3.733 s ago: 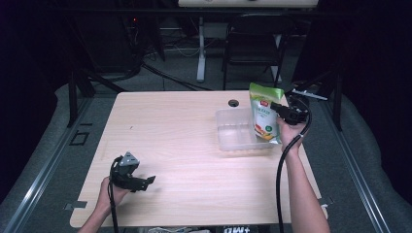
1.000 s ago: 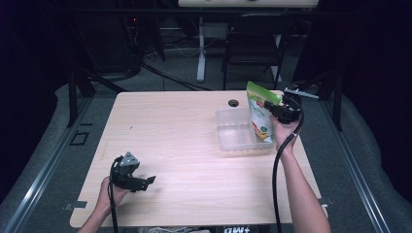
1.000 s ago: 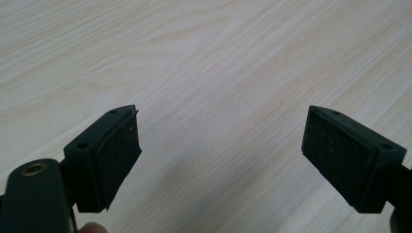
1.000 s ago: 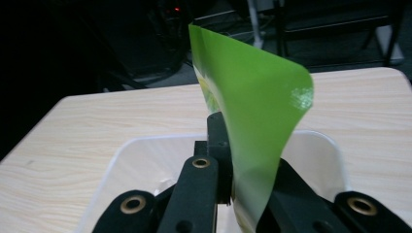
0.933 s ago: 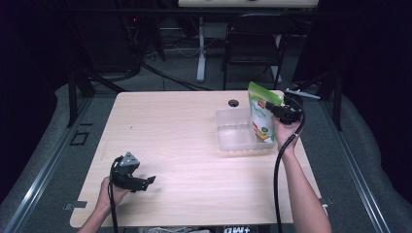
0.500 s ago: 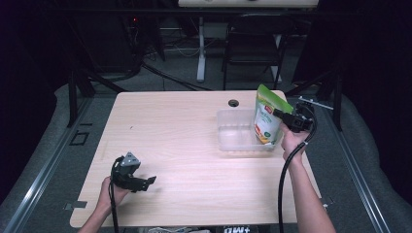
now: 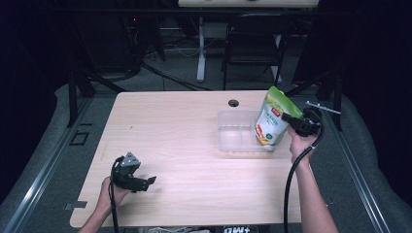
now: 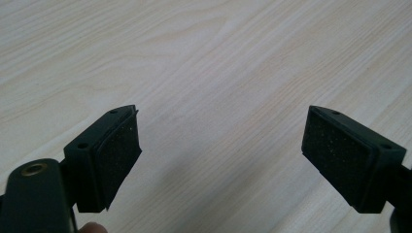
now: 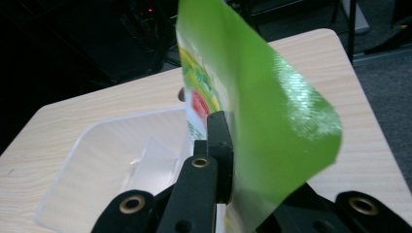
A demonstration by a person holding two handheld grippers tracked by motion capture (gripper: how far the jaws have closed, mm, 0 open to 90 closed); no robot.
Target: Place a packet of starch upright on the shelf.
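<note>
A green and white snack pouch [image 7: 271, 118] stands upright over the right end of a clear plastic tub [image 7: 232, 146], its lower edge at the tub's right wall. My right gripper [image 7: 287, 117] is shut on the pouch's right side, coming in from the table's right edge. In the right gripper view one black jaw presses the pouch [image 9: 277, 121] and the other is hidden behind it, with the tub [image 9: 92, 165] lying beyond. My left gripper [image 7: 147, 182] rests low near the table's front left; its pads [image 8: 119, 150] stand wide open over bare wood.
The light wooden table [image 7: 184, 121] has a round cable hole [image 7: 233, 103] just behind the tub. A dark chair [image 7: 252, 46] and desk legs stand beyond the far edge. Cables trail from both grippers toward the front.
The right gripper has carried the pouch a little to the right and down, toward the tub's right end. The left gripper has stayed still.
</note>
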